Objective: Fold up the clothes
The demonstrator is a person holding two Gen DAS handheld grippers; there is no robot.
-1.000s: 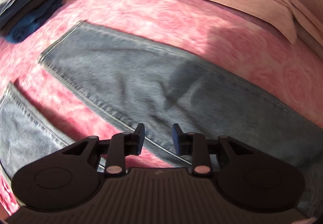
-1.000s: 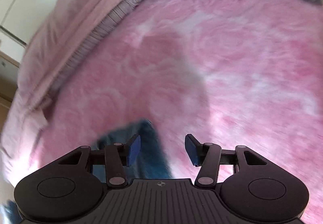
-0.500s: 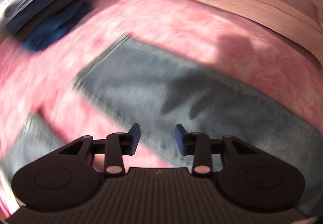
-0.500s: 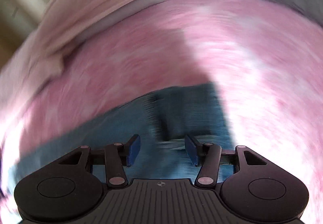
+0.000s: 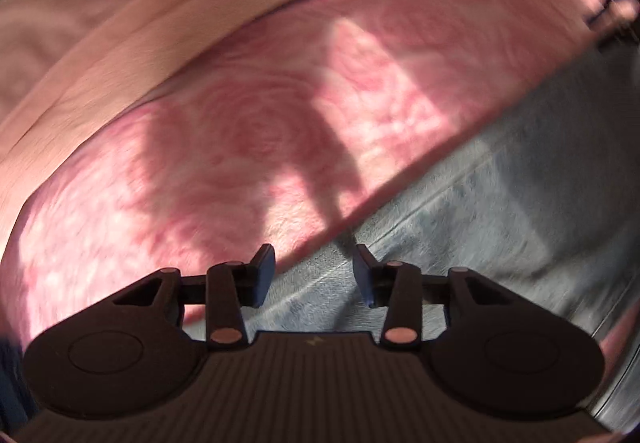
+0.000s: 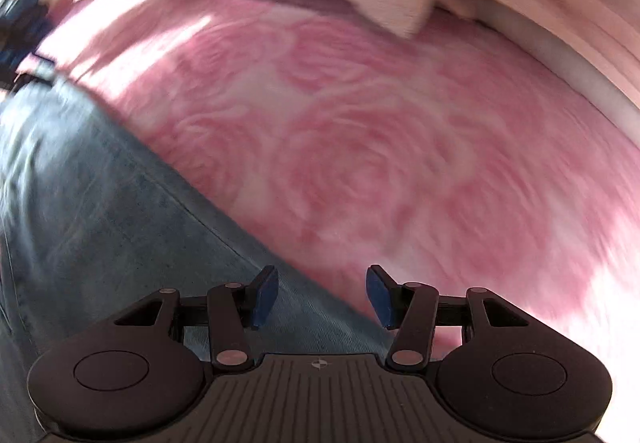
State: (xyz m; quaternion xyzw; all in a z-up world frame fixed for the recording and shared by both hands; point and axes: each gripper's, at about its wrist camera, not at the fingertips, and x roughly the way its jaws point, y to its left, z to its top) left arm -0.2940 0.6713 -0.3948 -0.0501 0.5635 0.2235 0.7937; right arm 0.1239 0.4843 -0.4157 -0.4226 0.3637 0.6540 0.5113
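On one pink blanket, one jeans.

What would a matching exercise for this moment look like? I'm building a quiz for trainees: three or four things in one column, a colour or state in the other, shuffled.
Things:
1. jeans
2. blanket
3. sheet
4. right tongs

Colours or states:
A. pale plain pink, at the far edge
B. open, nothing held
C. faded blue denim, lying flat
D. pink with a rose pattern

Pairs: 1-C, 2-D, 3-A, 4-B
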